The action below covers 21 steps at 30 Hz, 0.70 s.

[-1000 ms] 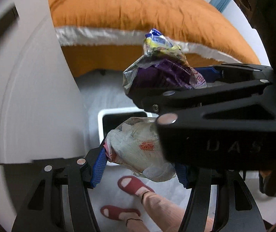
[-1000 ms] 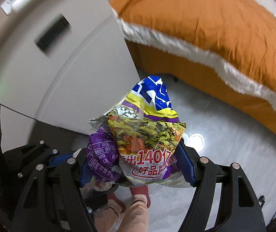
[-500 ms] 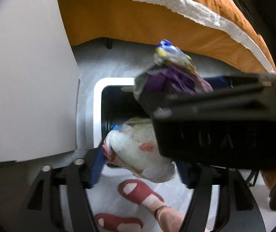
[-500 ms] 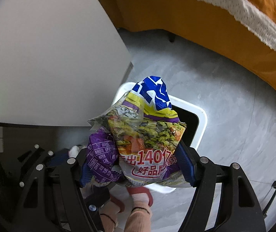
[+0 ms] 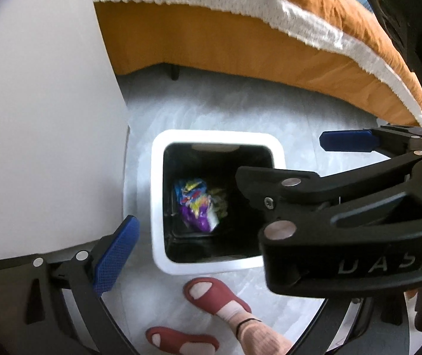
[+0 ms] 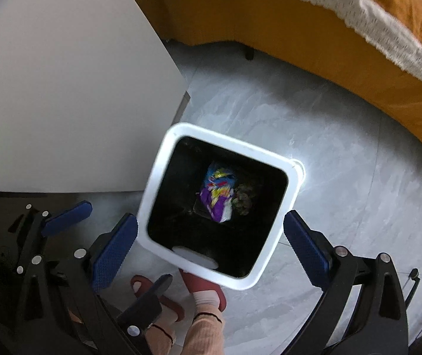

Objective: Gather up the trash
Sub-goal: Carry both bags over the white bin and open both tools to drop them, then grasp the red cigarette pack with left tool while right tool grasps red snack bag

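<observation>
A white-rimmed bin [image 5: 157, 207] with a black inside stands on the grey floor, straight below both grippers. Crumpled colourful wrappers [image 5: 196, 204] lie at its bottom, also visible in the right wrist view as wrappers [image 6: 218, 195] inside the bin [image 6: 196, 261]. My left gripper [image 5: 211, 254] points down over the bin, its jaws opening with nothing between them; its right finger is hidden behind the right gripper's black body. My right gripper [image 6: 209, 251] hangs over the bin too, jaws opening and empty. Its blue pad [image 5: 347, 141] shows at the right of the left wrist view.
A white cabinet [image 5: 42, 118] stands close to the bin's left side. A bed with an orange cover [image 5: 240, 44] and white fringe runs along the far side. A person's feet in red slippers [image 5: 211, 293] stand right at the bin's near edge.
Both grippers came down over the bin and opened. The white bag left the left gripper and the wrappers left the right one; wrappers now lie in the bin.
</observation>
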### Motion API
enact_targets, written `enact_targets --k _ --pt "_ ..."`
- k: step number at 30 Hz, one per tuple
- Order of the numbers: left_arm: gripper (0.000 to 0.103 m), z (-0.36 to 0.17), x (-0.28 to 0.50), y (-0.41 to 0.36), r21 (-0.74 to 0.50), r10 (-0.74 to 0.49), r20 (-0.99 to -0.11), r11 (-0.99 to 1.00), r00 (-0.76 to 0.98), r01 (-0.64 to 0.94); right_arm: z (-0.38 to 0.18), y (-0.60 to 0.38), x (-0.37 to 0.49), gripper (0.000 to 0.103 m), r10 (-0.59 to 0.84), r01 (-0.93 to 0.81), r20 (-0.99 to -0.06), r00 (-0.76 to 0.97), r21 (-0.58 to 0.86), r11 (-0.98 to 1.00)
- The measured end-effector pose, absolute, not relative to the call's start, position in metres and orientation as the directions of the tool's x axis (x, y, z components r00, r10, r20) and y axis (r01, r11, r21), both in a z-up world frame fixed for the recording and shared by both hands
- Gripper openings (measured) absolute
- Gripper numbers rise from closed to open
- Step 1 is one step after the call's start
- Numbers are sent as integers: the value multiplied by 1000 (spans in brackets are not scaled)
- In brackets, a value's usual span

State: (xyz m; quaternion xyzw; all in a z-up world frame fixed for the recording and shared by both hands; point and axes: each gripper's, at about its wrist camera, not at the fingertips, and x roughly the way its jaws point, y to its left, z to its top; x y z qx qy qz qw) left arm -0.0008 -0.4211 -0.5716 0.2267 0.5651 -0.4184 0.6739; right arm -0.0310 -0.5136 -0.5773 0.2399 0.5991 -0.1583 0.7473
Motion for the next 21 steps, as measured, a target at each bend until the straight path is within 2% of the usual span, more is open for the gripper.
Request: enact_targets --k 9,13,21 --pt "98 -453 -1 -415 -176 -393 -917 561 73 809 -458 -503 -43 98 13 515 -939 345 200 833" --pt "98 -395 -4 -412 -183 -441 -892 555 101 811 -396 -494 -55 98 -53 495 -910 411 174 851" --pt "98 -285 -6 -396 -202 -520 -834 598 183 776 -269 -474 -78 98 -222 450 -779 586 85 889"
